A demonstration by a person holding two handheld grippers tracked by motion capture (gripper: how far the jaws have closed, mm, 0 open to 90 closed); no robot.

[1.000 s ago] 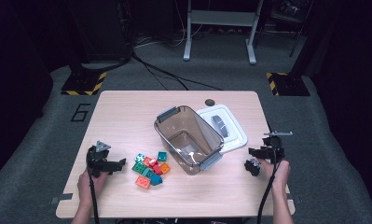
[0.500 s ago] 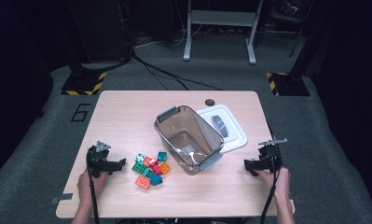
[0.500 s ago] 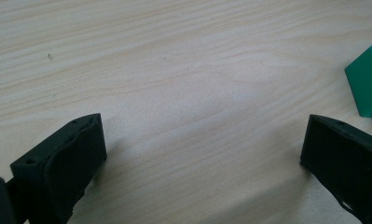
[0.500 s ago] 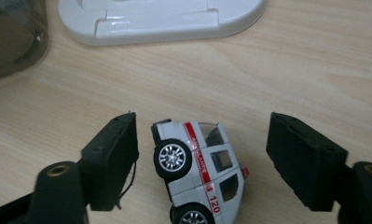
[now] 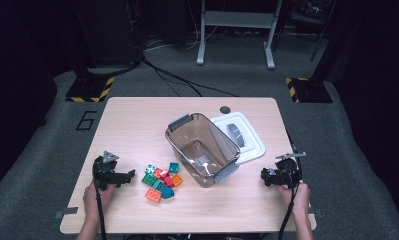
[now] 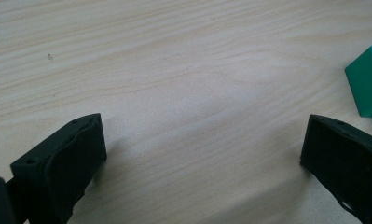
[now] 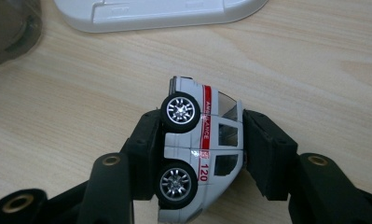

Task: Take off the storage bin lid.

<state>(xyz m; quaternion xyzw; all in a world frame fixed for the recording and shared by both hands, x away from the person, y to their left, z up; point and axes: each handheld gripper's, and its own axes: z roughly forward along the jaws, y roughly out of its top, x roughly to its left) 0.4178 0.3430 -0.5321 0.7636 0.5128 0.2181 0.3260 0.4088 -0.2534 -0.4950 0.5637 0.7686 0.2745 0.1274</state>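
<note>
Our right gripper (image 7: 200, 149) has just been closing its jaws, and now they clamp one toy ambulance (image 7: 200, 154), wheels against one pad and roof against the other, near the table's (image 5: 137, 120) right edge. One white lid (image 7: 160, 11) lies just ahead, beside one clear bin (image 5: 202, 147). Our left gripper (image 6: 202, 154) stands wide open over bare wood, about eight colored blocks (image 5: 161, 181) clustered close by.

one toy ambulance (image 7: 200, 154), one clear plastic bin (image 5: 202, 147) and one white lid (image 5: 247, 142) sit on one table (image 5: 137, 125). there are about eight small coloured blocks (image 5: 161, 182). two hand-held grippers: the left hand-held gripper (image 5: 129, 176) and the right hand-held gripper (image 5: 265, 176).
</note>
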